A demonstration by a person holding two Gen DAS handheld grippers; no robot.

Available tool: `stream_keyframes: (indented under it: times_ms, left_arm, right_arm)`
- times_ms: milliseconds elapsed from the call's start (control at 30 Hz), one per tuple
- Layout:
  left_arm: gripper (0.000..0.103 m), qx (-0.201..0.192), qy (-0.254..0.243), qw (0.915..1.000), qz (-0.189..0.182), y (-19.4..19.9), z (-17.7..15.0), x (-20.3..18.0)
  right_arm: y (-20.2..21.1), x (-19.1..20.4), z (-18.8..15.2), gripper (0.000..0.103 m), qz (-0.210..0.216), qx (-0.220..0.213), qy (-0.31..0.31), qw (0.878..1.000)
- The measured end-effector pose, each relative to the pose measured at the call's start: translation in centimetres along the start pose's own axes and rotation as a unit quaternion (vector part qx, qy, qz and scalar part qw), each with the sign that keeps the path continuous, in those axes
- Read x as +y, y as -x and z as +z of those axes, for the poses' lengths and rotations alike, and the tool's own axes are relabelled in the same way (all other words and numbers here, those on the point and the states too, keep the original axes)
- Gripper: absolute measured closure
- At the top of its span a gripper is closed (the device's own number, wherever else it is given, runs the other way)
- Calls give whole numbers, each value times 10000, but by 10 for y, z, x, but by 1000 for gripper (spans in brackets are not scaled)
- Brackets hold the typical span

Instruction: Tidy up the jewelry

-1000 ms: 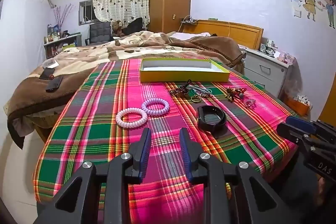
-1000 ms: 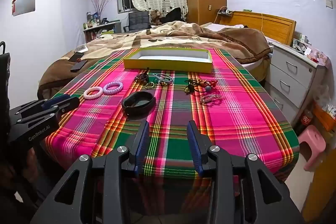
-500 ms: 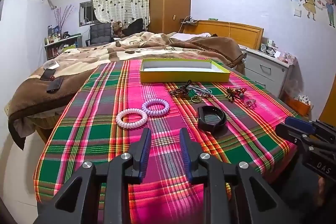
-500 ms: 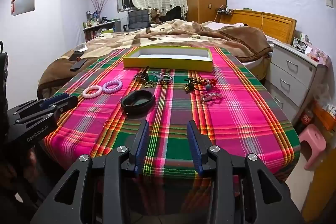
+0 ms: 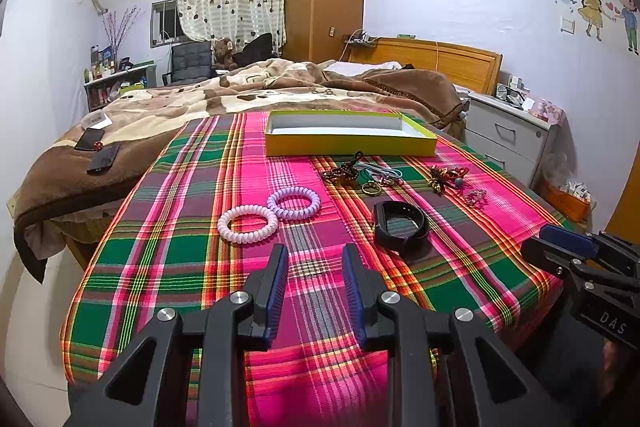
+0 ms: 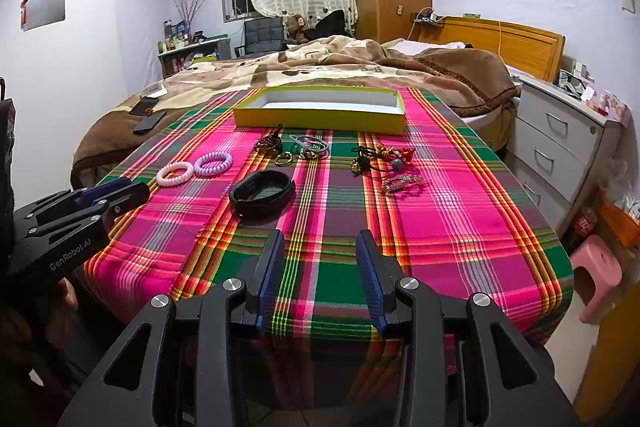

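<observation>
Both your left tool [image 5: 314,255] and right tool [image 6: 318,241] hover released, empty, over the near edge of the plaid counter [image 6: 460,227]. The 2 coil bands [image 5: 269,213], black bracelet [image 6: 262,191] and small trinkets [image 6: 380,157] lie before the empty yellow box [image 6: 320,117].

The cloth [image 5: 172,251] across the middle of the frame is plaid: hot pink, green and maroon with thin yellow and white lines. At its far end the box [image 5: 350,146] is yellow outside, white inside. Left of centre lie a pale pink coil [image 5: 247,225] and a lilac coil [image 5: 293,202]; right of centre, a black band [image 5: 401,227]. The gripper pads [image 5: 277,291] are dark blue on black. In the background, the blanket [image 5: 168,107] is brown and cream.
</observation>
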State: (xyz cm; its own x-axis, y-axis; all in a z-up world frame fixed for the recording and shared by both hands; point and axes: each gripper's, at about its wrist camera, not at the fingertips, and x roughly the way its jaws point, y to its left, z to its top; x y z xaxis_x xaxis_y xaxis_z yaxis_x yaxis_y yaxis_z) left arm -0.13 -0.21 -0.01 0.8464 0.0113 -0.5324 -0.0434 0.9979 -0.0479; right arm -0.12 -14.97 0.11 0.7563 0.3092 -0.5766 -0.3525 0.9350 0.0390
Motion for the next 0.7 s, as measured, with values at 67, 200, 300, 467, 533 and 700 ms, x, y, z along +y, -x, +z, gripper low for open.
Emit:
stream_keyframes:
  times_ms: [67, 200, 300, 467, 533, 700]
  left_arm:
    - [76, -2, -1, 10000, -2, 0, 0, 0]
    - [76, 7, 7, 10000, -9, 0, 0, 0]
    - [76, 12, 7, 10000, -10, 0, 0, 0]
    - [76, 21, 12, 10000, -16, -1, 0, -1]
    - [76, 25, 18, 10000, -23, -2, 0, -1]
    - [76, 26, 14, 10000, -25, -2, -1, -1]
  right_arm:
    - [-4, 0, -1, 65, 2, 0, -2, 10000]
    - [-3, 0, 0, 65, 3, 3, -4, 10000]
    - [-3, 0, -1, 65, 5, 12, -5, 10000]
    - [-3, -1, -2, 65, 4, 15, -10, 10000]
    - [-5, -1, -3, 65, 3, 15, -11, 10000]
    - [-4, -1, -2, 65, 5, 15, -5, 10000]
